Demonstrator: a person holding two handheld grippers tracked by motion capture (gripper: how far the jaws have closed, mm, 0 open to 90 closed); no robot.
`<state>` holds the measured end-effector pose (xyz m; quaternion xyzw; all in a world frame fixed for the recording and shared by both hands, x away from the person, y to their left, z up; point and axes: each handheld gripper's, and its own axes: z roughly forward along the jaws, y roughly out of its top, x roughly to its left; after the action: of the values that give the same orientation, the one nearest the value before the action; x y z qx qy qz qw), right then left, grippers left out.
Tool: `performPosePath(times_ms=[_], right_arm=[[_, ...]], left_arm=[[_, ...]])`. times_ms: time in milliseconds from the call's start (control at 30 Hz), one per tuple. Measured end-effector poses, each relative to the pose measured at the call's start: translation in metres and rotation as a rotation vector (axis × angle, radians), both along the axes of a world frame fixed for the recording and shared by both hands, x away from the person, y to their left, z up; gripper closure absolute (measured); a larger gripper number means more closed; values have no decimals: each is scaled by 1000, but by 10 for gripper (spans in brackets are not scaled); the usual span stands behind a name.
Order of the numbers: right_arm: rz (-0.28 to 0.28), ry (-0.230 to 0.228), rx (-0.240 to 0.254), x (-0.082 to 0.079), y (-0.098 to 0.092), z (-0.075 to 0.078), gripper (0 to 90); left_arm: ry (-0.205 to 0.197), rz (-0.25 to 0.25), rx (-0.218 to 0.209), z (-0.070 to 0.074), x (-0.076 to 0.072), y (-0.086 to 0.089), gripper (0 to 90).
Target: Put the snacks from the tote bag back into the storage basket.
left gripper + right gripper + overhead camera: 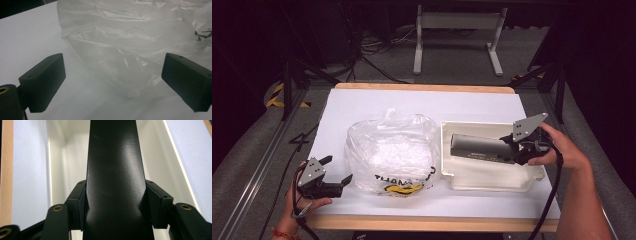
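Fingers of my right gripper [518,148] clamp a dark box [482,148] over the white tray [492,180]; my left gripper [338,170] gapes beside the plastic bag [389,150]. I judge bagging comes next, though the bag's mouth is hard to make out
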<state>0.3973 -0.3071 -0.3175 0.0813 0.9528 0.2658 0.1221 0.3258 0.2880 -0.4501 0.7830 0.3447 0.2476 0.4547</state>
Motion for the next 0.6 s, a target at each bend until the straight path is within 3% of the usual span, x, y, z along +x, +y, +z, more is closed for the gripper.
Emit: performPosePath(times_ms=[433,600], right_arm=[[-14,51,-52,8,-2,-17,426],[-10,67,-97,11,3,-25,425]], left_arm=[[1,0,0,0,0,0,61],[1,-1,-1,0,0,0,61]])
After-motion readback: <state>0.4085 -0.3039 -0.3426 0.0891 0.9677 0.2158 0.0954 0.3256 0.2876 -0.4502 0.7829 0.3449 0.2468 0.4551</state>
